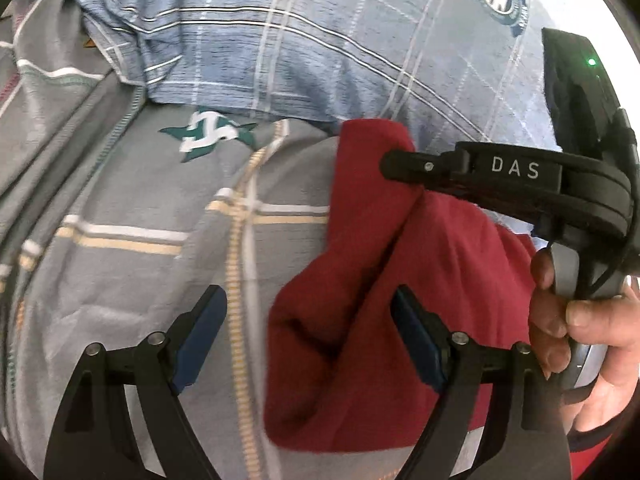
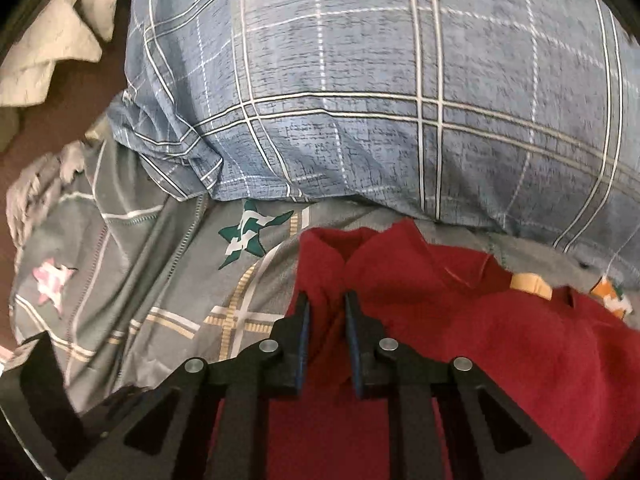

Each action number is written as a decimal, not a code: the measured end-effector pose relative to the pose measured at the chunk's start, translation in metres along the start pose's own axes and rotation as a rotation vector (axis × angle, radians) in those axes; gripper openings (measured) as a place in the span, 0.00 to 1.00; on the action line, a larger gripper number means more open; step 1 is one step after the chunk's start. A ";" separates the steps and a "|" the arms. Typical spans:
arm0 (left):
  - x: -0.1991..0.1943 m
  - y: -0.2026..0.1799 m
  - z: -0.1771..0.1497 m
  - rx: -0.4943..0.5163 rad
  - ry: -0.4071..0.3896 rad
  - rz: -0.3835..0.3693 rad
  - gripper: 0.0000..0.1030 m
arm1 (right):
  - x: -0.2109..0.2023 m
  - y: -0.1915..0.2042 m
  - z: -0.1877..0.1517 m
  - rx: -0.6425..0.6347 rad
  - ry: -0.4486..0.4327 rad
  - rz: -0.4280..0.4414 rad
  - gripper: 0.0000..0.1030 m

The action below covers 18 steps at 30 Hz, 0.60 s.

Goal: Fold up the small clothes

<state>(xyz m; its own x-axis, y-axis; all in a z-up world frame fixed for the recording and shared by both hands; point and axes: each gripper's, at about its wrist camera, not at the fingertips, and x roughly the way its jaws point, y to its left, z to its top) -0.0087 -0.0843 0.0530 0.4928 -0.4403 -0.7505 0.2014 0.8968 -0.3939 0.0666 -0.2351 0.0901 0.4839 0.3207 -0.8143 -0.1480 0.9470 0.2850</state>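
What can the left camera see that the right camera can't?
Only the left camera shows the right gripper from outside, nipping the red cloth, the hand holding it, and the left gripper open.

Only the right camera shows a cream cloth, a pink star and orange bits on the red cloth.

Both show the red cloth, the grey bedsheet, its green star and the blue checked pillow.

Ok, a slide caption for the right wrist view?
Right gripper pinching a fold of the red garment on the grey plaid bedding.
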 end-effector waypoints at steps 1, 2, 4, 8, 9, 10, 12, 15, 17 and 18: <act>0.002 0.000 0.000 -0.003 0.002 -0.017 0.74 | -0.001 -0.002 -0.001 0.005 0.001 0.004 0.15; 0.006 0.000 0.000 -0.009 0.015 -0.037 0.57 | -0.006 0.000 -0.001 0.012 0.000 0.009 0.15; 0.009 -0.001 -0.002 -0.010 0.034 -0.054 0.47 | -0.010 -0.001 0.000 0.033 0.007 0.030 0.19; 0.004 -0.008 -0.002 0.028 0.008 -0.027 0.39 | -0.005 -0.004 0.001 0.114 0.017 0.092 0.53; 0.003 -0.009 -0.002 0.033 0.005 -0.025 0.38 | -0.006 -0.004 0.001 0.127 0.022 0.110 0.65; 0.002 -0.010 -0.002 0.035 0.003 -0.024 0.38 | -0.007 -0.004 0.001 0.133 0.026 0.115 0.67; 0.000 -0.010 -0.002 0.034 0.003 -0.024 0.36 | -0.008 0.000 0.001 0.122 0.037 0.106 0.67; -0.002 -0.010 -0.003 0.033 -0.002 -0.025 0.34 | -0.010 0.009 0.004 0.095 0.045 0.089 0.68; -0.004 -0.010 -0.004 0.032 -0.006 -0.026 0.33 | -0.008 0.015 0.007 0.077 0.054 0.075 0.71; -0.005 -0.011 -0.004 0.033 -0.008 -0.026 0.32 | -0.005 0.017 0.008 0.069 0.062 0.066 0.72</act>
<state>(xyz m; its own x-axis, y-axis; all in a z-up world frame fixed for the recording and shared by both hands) -0.0167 -0.0918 0.0590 0.4934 -0.4634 -0.7361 0.2422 0.8860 -0.3954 0.0688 -0.2208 0.1037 0.4208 0.3850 -0.8214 -0.1173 0.9209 0.3716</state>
